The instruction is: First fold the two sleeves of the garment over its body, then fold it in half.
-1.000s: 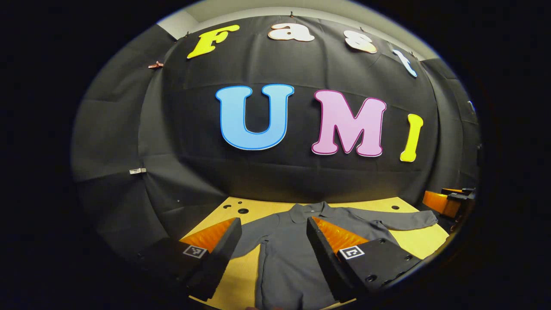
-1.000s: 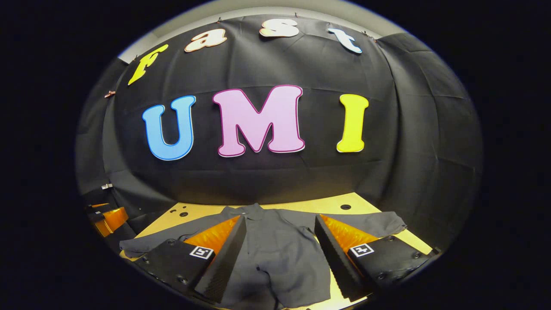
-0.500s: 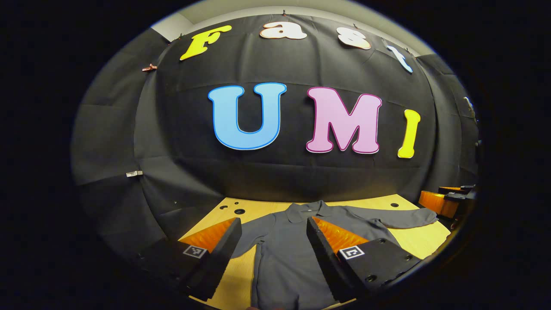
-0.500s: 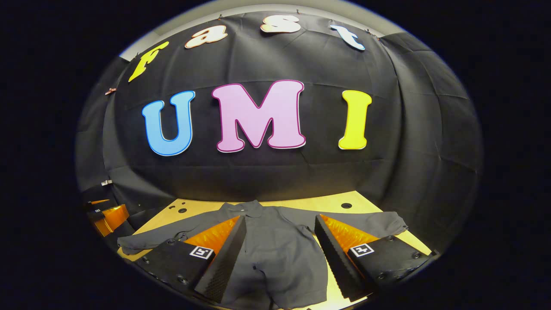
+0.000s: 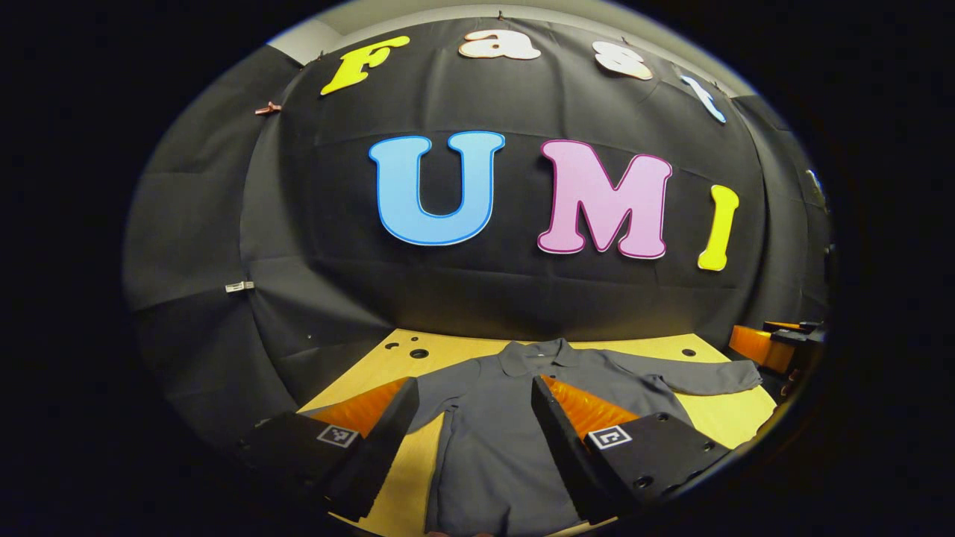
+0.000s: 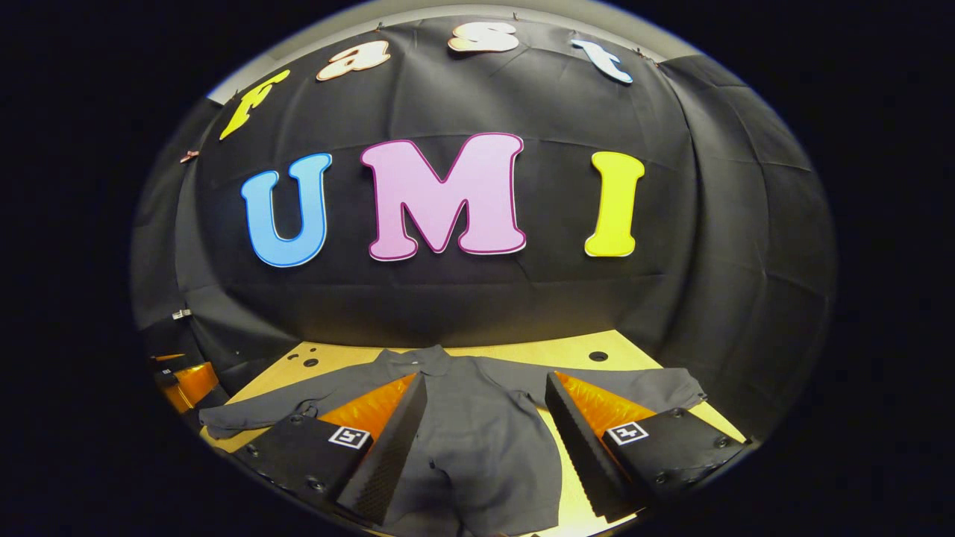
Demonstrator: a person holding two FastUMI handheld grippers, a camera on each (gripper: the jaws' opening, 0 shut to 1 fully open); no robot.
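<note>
Nothing is folded yet: the garment (image 6: pixel 477 425) is spread flat on the surface (image 5: pixel 731 414), both sleeves out, each hand-held gripper held apart.

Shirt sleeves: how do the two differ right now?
In the right gripper view, the left sleeve reaches the table's near-left edge with a bunched, wrinkled cuff. The right sleeve lies smoother, ending near the table's right edge. Both are spread out flat, neither folded over the shirt body, neither held.

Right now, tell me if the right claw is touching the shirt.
Cannot tell. In the right gripper view the open right claw overlaps the shirt, apparently held above it, but no gap or contact shows plainly.
</note>
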